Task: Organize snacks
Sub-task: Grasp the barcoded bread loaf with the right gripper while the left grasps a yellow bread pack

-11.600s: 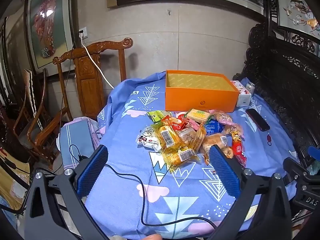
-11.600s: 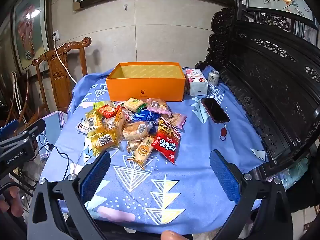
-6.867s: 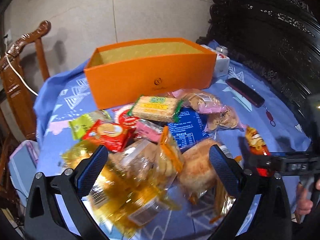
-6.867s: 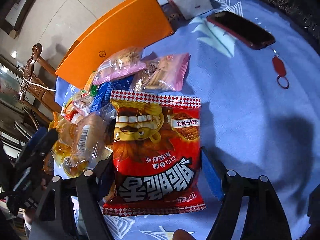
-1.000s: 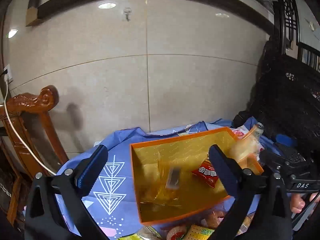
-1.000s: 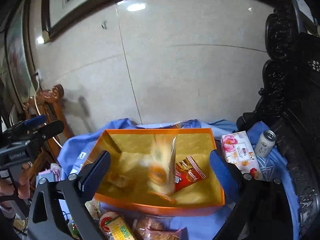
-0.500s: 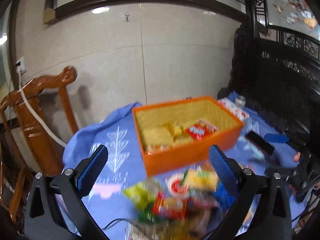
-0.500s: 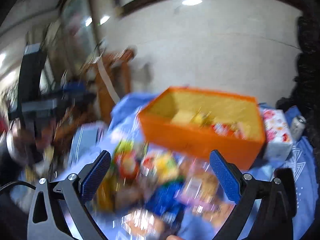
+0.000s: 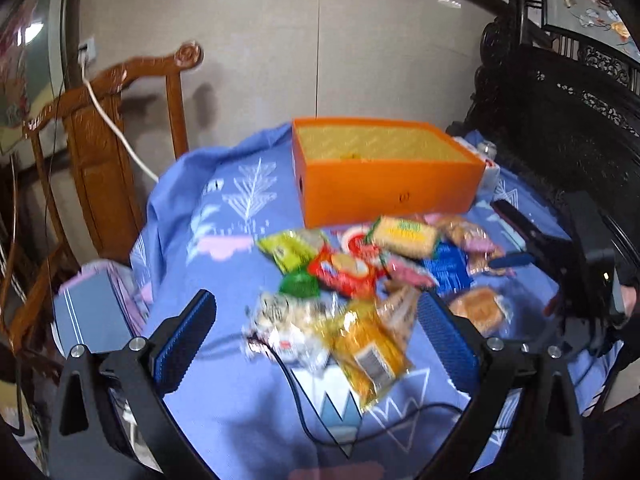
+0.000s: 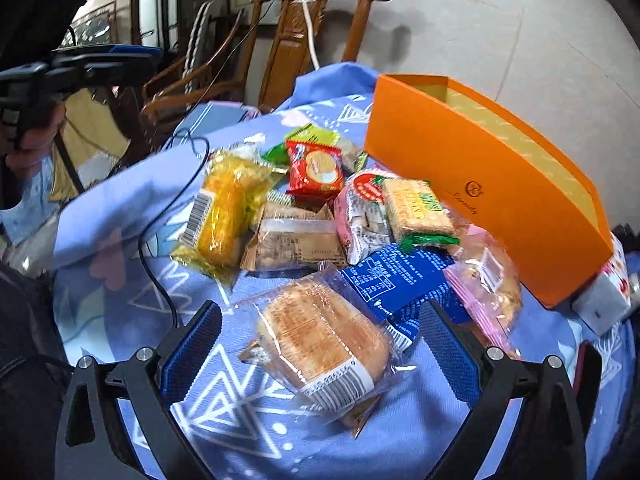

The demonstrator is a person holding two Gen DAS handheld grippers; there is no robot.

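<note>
An orange box (image 9: 384, 176) stands at the far side of the blue cloth, also in the right wrist view (image 10: 492, 184). A heap of wrapped snacks lies in front of it. My left gripper (image 9: 316, 336) is open and empty above a yellow packet (image 9: 370, 354) and a white packet (image 9: 288, 328). My right gripper (image 10: 320, 344) is open and empty, its fingers on either side of a clear-wrapped bread roll (image 10: 320, 340). A yellow packet (image 10: 226, 208), a red biscuit packet (image 10: 316, 168) and a blue packet (image 10: 396, 280) lie beyond.
A wooden chair (image 9: 104, 152) stands left of the table. A black cable (image 10: 160, 240) runs across the cloth. A white tissue pack (image 10: 604, 292) sits right of the box. A dark phone (image 9: 516, 216) lies at the right. A dark carved bench (image 9: 568, 128) borders the right side.
Both grippers have pulled back from above the orange box and come down over the snack heap. The right one now straddles the bread roll.
</note>
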